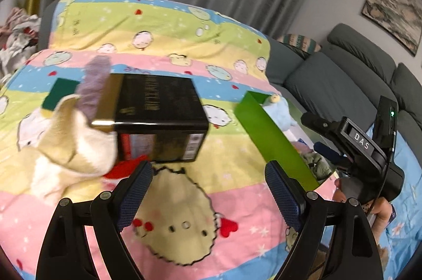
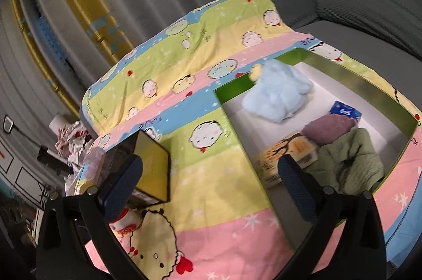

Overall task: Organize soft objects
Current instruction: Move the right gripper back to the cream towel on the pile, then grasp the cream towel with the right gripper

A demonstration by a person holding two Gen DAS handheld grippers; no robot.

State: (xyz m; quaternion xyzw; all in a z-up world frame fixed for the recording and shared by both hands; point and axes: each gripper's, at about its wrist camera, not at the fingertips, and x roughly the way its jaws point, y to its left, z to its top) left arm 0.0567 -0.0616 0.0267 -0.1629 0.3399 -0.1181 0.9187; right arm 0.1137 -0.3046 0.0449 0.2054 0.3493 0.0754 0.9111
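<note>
The left tongs [image 1: 208, 190] sit low in the middle of the left view, spread wide with nothing between them. They hang over a bright striped blanket [image 1: 163, 24] with little cartoon faces on it.

Just above them sits a black box [image 1: 161, 116]. A cream soft toy [image 1: 71, 145] leans on its left side, and a fuzzy purple thing [image 1: 92, 85] pokes up behind it at the upper left. A dark green sponge [image 1: 59, 92] lies farther left. A bit of red cloth [image 1: 124, 169] peeks out under the black box.

The right tongs [image 2: 211, 185] are spread wide too and hold nothing. They show at the bottom of the right view.

On the right side of that view is a big green box [image 2: 232, 121] with a white inside. In it lie a light blue soft toy [image 2: 277, 95] at the top, a purple cloth [image 2: 329, 129] in the middle, and a green quilted cloth [image 2: 350, 158] lower right. A small blue pack [image 2: 344, 110] and a flat orange box [image 2: 287, 150] are in there as well.

A gray sofa [image 1: 329, 79] stands on the right of the left view.
</note>
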